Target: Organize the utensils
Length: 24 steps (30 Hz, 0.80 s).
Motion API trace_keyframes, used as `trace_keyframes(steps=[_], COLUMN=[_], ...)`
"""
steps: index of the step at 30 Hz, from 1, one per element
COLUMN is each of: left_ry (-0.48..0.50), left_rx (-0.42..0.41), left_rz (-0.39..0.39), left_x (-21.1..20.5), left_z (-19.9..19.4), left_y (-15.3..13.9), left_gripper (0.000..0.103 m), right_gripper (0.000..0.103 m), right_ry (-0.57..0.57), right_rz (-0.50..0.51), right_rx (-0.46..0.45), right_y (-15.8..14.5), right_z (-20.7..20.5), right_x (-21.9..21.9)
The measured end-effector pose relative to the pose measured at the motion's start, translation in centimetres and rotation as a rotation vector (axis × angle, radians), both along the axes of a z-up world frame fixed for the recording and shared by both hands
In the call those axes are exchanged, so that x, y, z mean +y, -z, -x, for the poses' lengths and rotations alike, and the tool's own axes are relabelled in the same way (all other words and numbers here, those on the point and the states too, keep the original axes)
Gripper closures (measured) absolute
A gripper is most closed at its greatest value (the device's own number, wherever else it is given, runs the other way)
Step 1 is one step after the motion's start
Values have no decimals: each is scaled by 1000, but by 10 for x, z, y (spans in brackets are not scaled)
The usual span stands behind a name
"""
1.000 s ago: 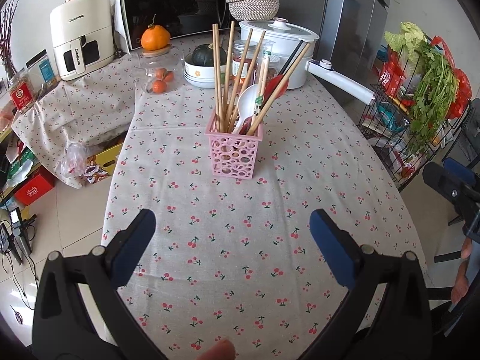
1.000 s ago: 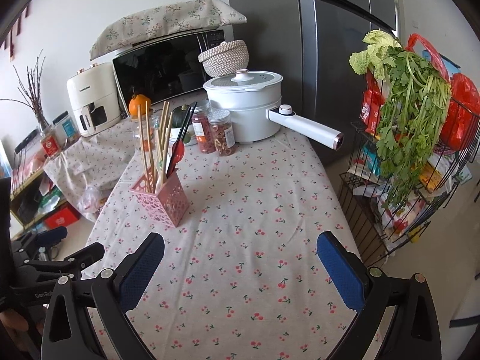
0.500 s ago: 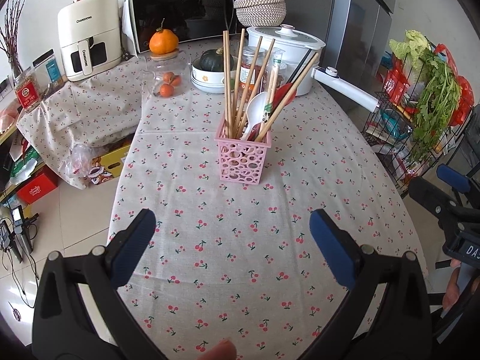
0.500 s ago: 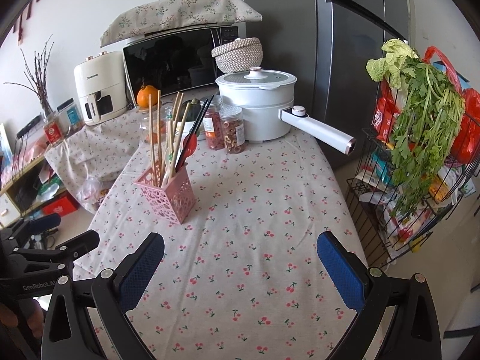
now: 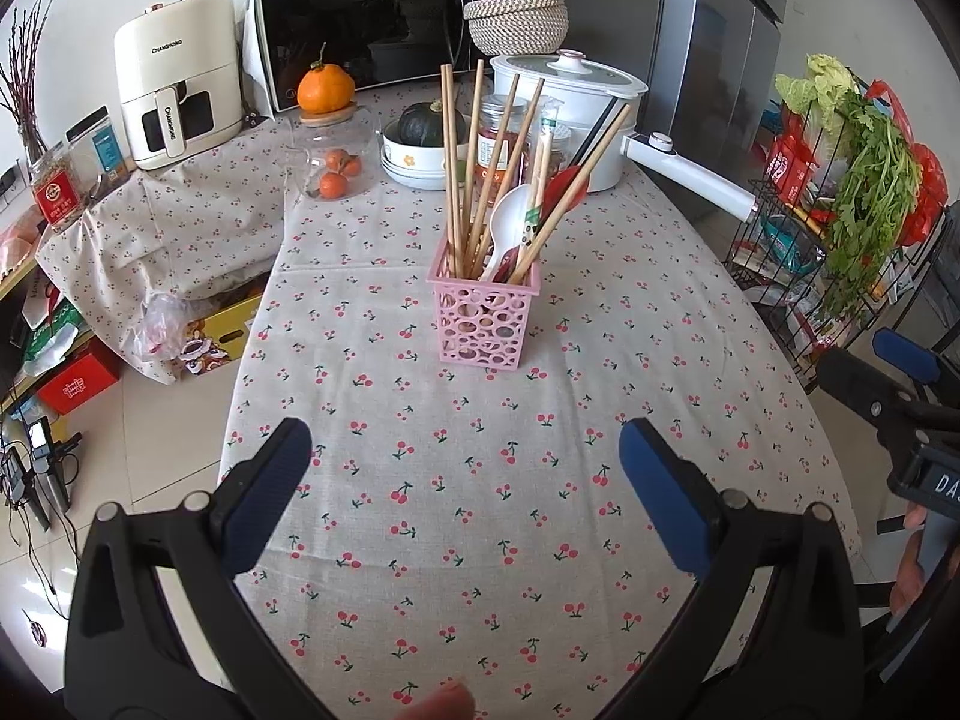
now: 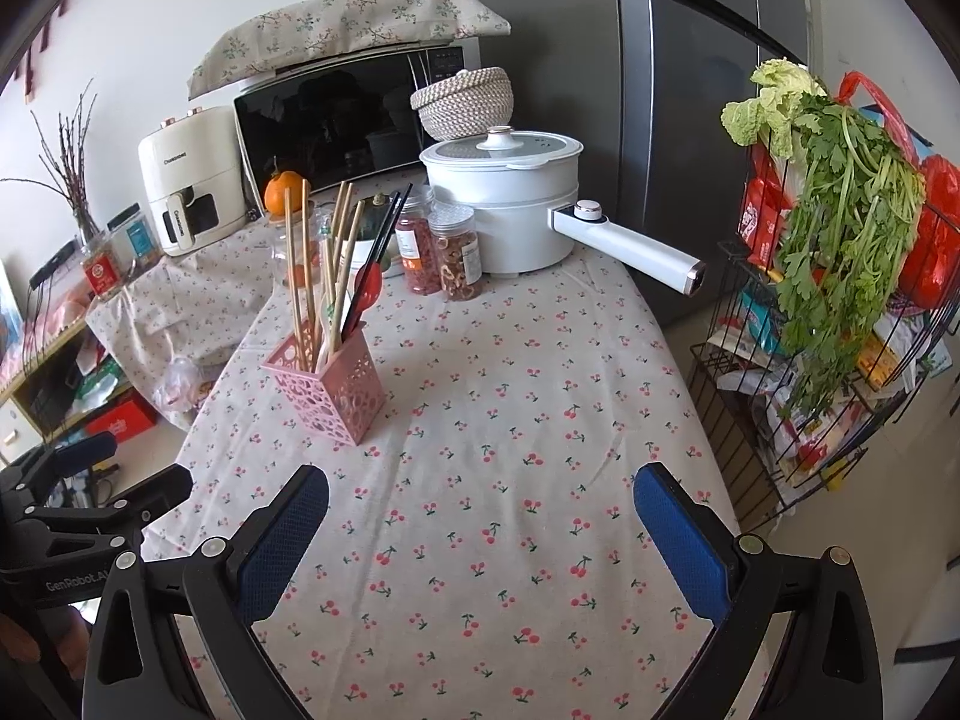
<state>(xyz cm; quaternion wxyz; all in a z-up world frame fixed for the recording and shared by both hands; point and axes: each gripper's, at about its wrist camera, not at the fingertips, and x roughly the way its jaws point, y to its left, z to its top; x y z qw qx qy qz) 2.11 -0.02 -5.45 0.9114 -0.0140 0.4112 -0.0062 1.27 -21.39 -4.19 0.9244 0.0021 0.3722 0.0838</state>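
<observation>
both hand-held grippers, left hand-held gripper (image 5: 465, 468) and right hand-held gripper (image 6: 480, 516), are hovering empty with jaws apart, since chopsticks (image 5: 480, 174) and spoons are standing gathered in the pink holder (image 5: 483, 321).

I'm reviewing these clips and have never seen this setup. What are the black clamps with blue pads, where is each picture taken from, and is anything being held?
No robot: a person holds a two-finger clamp in each hand, with a camera on each looking along its fingers. One picture looks from the left gripper, the other from the right gripper. Both are open and hold nothing. On the cherry-print tablecloth stands a pink holder with wooden chopsticks, a white spoon and a red spoon. Behind it stand a white pot, jars and a microwave.
</observation>
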Motion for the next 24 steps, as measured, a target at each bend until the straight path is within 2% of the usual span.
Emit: trace_keyframes(steps=[19, 24], left_ry=[5, 15], left_rx=[5, 16], left_rz=[-3, -18], left_x=[-2, -4], left_z=[0, -3], left_y=[0, 6], left_gripper=[1, 1], right_gripper=[1, 1], right_ry=[0, 9], right_rz=[1, 6], right_rx=[5, 20], right_y=[0, 10], right_z=[-1, -3], right_x=[0, 0])
